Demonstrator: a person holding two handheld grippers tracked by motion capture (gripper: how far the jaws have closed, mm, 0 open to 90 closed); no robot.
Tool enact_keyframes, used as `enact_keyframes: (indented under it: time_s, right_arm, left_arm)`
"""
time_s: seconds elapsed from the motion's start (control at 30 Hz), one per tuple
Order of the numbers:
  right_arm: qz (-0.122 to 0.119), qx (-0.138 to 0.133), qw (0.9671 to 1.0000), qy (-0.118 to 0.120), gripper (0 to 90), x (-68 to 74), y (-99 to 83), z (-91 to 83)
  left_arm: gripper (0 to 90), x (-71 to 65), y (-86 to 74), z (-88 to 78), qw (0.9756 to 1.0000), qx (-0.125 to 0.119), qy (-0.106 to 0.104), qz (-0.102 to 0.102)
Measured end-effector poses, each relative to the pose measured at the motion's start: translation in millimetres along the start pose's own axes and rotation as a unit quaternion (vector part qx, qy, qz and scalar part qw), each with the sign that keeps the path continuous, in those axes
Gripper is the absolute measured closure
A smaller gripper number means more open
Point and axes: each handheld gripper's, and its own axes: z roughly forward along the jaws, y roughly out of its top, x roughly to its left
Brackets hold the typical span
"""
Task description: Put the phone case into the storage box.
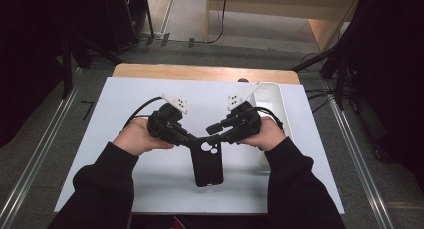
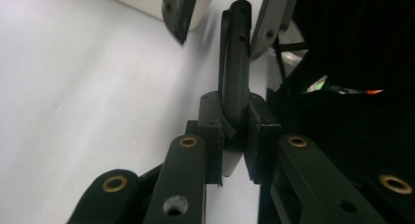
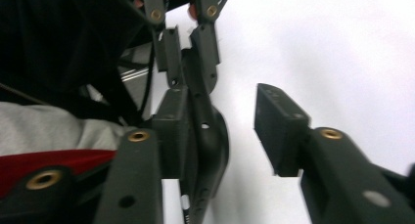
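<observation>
Phone case (image 1: 208,165), black, hangs over the white desk (image 1: 125,114) toward 6 o'clock. Left tongs (image 2: 234,136) clamp its top edge from 9 o'clock. Right tongs (image 3: 225,131) stand apart around it at 3 o'clock, one pad touching.

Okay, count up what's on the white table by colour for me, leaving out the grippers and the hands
Black: 1, the phone case
White: 1, the tray at the table's right edge
Total: 2
</observation>
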Motion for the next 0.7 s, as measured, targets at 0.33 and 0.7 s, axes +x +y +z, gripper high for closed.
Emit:
enact_keyframes:
  time_s: [0.33, 0.7]
  right_arm:
    - [0.035, -0.033, 0.998, -0.041, 46.1, 4.1, 2.4, -19.4]
    - [0.076, -0.041, 0.9921, -0.09, 33.8, 5.4, -4.2, -18.2]
  left_arm:
    - [79.2, 0.6, -0.7, -7.0, 0.9995, 0.0, 0.013, -0.029]
    - [79.0, 0.3, -1.4, -16.5, 0.9983, -0.005, 0.032, -0.049]
